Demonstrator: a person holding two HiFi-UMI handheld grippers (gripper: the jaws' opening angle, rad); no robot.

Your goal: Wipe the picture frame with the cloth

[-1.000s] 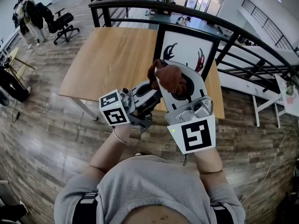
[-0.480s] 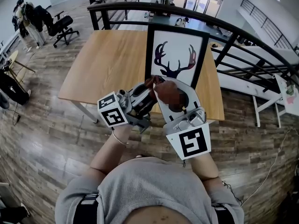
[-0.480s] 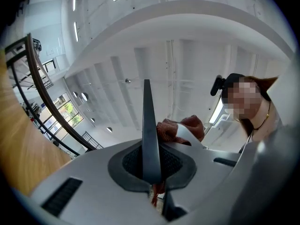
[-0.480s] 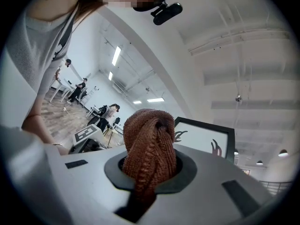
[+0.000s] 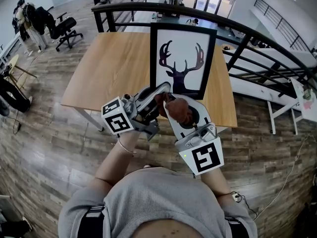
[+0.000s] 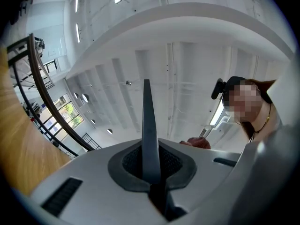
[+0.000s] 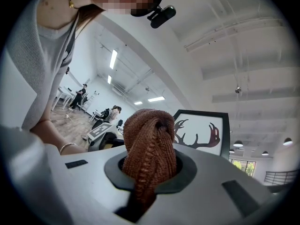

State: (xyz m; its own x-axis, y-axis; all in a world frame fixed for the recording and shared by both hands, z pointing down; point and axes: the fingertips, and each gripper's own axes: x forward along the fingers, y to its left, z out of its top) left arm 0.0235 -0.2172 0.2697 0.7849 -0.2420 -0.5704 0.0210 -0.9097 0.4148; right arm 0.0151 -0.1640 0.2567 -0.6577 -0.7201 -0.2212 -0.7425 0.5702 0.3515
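Nearest is the person's grey sweater [image 5: 158, 202], with two forearms reaching forward from it and a thin bracelet [image 5: 127, 146] on the left wrist. The left tongs [image 6: 149, 172], behind their left marker cube [image 5: 119, 117], are closed on the picture frame [image 5: 182, 58] at its lower left part. The left gripper view shows the jaws pinched onto a thin dark slab seen edge-on and rising straight out from between them. Just to the right, the right tongs [image 5: 181, 117], with the right marker cube [image 5: 205, 157] toward the person, are clamped on a brown knitted cloth [image 7: 149, 139]. The cloth bulges out of the jaws in a bunched wad. That wad sits close under the frame's lower edge, and whether it touches the frame cannot be told. The frame is black, with a dark antlered deer head on white. It stands upright, facing the person, over the near edge of the wooden worktop [image 5: 114, 63], right of the middle. Whether its bottom rests on the worktop cannot be told. Past the worktop's far edge a black railing [image 5: 148, 6] curves across. Well off to the far left, an office chair [image 5: 68, 26] stands on the plank floor [image 5: 44, 148].
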